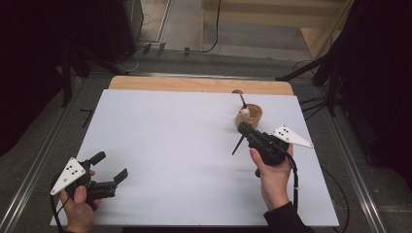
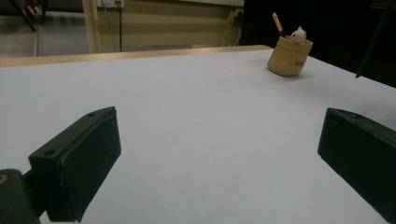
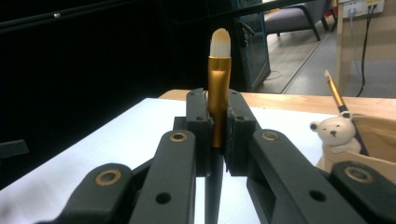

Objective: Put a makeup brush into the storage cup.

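My right gripper (image 1: 244, 128) (image 3: 217, 106) is shut on a makeup brush (image 3: 218, 84) with a gold ferrule and a white bristle tip standing up between the jaws. Its dark handle (image 1: 238, 144) slants down toward the table. Just beyond stands a tan holder (image 1: 250, 116) (image 3: 376, 137) (image 2: 289, 58) with a small white bear figure (image 3: 337, 133) (image 2: 298, 34) at its rim and a second brush (image 3: 336, 95) (image 1: 241, 99) leaning in it. My left gripper (image 1: 109, 167) (image 2: 217, 154) rests open near the table's front left, with nothing between its jaws.
A white sheet (image 1: 184, 145) covers the table, and a strip of bare wood (image 1: 194, 85) shows along the far edge. Dark stands and cables (image 1: 311, 68) surround the table on the floor. The holder is the one object standing on the sheet.
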Tool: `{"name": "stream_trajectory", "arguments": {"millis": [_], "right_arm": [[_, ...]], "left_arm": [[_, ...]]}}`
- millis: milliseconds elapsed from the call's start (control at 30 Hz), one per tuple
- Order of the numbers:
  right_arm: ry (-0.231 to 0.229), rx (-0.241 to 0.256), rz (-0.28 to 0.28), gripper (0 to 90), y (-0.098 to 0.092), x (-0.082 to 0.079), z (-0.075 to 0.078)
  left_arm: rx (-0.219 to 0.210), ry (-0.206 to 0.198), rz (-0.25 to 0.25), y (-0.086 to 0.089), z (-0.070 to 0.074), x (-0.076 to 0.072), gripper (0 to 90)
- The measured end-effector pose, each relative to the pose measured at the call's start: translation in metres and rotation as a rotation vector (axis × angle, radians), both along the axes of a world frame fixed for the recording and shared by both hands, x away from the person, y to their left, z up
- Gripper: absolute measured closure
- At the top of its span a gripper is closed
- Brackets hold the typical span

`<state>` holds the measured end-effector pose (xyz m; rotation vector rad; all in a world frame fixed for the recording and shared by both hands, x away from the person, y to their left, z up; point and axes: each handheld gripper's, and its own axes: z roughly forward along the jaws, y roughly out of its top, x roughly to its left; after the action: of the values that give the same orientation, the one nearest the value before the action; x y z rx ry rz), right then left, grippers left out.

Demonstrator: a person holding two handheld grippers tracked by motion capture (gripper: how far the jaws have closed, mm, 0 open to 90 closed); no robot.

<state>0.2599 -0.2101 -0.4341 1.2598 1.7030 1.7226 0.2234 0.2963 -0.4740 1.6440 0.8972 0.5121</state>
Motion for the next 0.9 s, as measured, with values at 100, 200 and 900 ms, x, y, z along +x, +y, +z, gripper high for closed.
{"name": "stream_trajectory", "arguments": {"millis": [100,200,900], "right_arm": [[-0.002,-0.005,-0.012,84.3,-0.003,0.0,0.0],[-0.006,-0.002,-0.028,84.3,-0.008,0.001,0.001],[-0.063,-0.052,-0.08,84.3,-0.024,0.023,0.028]], "left_arm": [[-0.009,0.003,0.004,0.004,0.0,-0.001,0.0],[-0.014,0.003,0.012,0.007,0.0,-0.003,0.0],[-0.019,0.014,0.051,0.015,-0.001,-0.003,0.0]]}}
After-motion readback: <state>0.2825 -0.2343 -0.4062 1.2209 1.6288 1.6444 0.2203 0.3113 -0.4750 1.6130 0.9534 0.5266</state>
